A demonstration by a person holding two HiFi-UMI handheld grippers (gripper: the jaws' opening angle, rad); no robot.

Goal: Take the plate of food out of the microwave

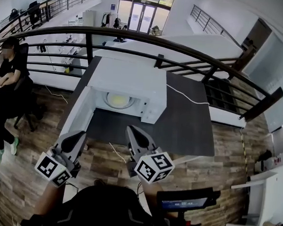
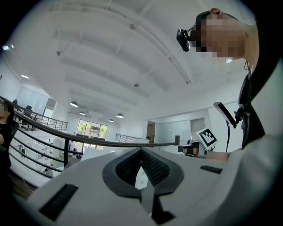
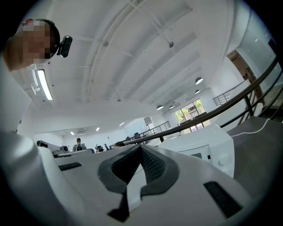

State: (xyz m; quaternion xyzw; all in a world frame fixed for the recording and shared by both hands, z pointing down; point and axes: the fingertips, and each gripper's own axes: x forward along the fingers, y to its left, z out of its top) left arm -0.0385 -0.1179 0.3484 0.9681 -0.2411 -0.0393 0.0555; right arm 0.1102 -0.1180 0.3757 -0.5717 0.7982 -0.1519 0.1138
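A white microwave (image 1: 129, 81) stands on a dark table (image 1: 188, 122), its door (image 1: 77, 112) swung open to the left. Inside, a plate with pale yellow food (image 1: 118, 100) lies on the floor of the cavity. Both grippers hang in front of the table's near edge, well short of the microwave and tilted upward. My left gripper (image 1: 79, 136) has its jaws pressed together with nothing between them, as the left gripper view (image 2: 141, 151) confirms. My right gripper (image 1: 132, 131) is likewise shut and empty (image 3: 140, 148); the microwave (image 3: 208, 148) shows to its right.
A black railing (image 1: 192, 53) curves behind the table. A white cable (image 1: 187, 96) runs across the tabletop. A person (image 1: 8, 89) sits at the far left on the wooden floor. A small screen (image 1: 186, 201) is at lower right.
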